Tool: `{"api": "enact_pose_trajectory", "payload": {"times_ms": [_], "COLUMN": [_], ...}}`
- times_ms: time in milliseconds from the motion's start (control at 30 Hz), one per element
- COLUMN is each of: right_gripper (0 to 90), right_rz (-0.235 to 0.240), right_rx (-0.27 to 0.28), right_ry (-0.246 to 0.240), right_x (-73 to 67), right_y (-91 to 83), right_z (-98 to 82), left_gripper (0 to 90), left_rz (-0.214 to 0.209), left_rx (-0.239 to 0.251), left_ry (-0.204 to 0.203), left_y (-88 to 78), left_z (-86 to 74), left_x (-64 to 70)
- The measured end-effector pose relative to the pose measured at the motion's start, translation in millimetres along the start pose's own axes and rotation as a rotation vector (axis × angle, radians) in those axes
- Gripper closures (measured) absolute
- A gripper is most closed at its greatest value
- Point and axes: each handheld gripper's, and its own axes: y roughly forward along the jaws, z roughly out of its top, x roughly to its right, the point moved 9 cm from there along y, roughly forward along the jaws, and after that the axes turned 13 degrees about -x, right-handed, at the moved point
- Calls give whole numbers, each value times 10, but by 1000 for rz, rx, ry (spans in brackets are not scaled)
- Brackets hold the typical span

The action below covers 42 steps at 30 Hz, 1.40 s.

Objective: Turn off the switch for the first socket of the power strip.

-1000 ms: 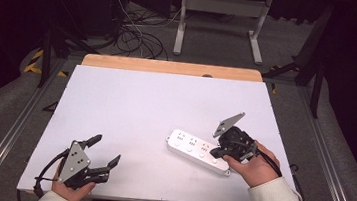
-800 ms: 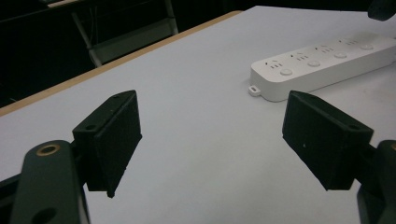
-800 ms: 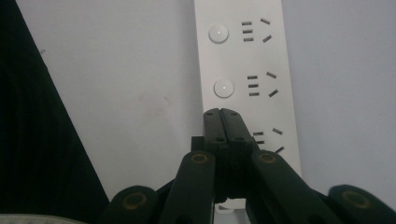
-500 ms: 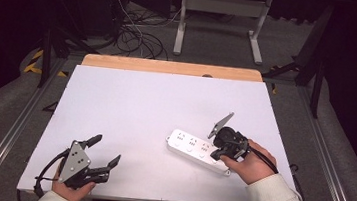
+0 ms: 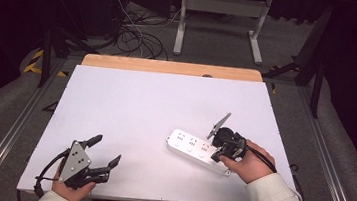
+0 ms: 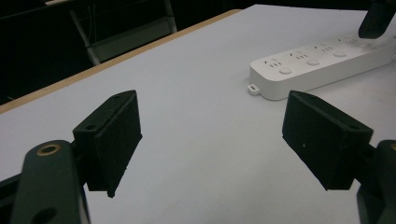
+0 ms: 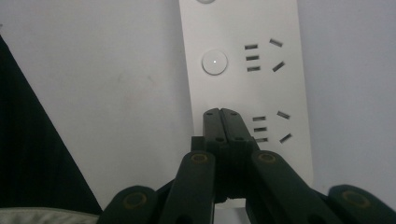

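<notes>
Power strip (image 5: 196, 150) near bench (image 5: 131, 100) right front edge: rigid, light, smooth plastic; may slide. Right gripper (image 7: 221, 116) jaws closed, empty, tips over switch. Left gripper (image 6: 210, 140) jaws wide, empty. Grip across long sides.

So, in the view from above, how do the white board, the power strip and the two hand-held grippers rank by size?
1. White board, largest by far.
2. Power strip.
3. Left gripper and right gripper: look alike in size, so unranked.

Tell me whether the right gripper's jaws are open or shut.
Shut. In the right gripper view the right gripper has its two black jaws pressed flat together with nothing between them, the tips over the power strip beside a socket.
</notes>
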Motion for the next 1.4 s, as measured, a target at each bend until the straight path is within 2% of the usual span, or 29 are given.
{"api": "enact_pose_trajectory", "payload": {"times_ms": [300, 667, 1033, 1233, 1400], "right_gripper": [900, 900, 900, 900, 900], "right_rz": [-1, -8, -32, -28, -15], "right_rx": [-15, -10, 3, 7, 31], "right_ry": [1, 5, 14, 22, 37], "right_x": [23, 21, 8, 9, 13], "right_y": [55, 82, 109, 110, 115], "right_z": [0, 10, 7, 2, -5], "left_gripper": [200, 200, 200, 200, 200], "left_rz": [0, 0, 2, 2, 5], "left_rx": [-1, 1, 2, 1, -1], "left_ry": [-1, -2, 0, 1, 8], "left_y": [-1, -3, -8, -7, -8], "left_z": [-1, 0, 3, 2, 1], "left_x": [2, 4, 7, 7, 2]}}
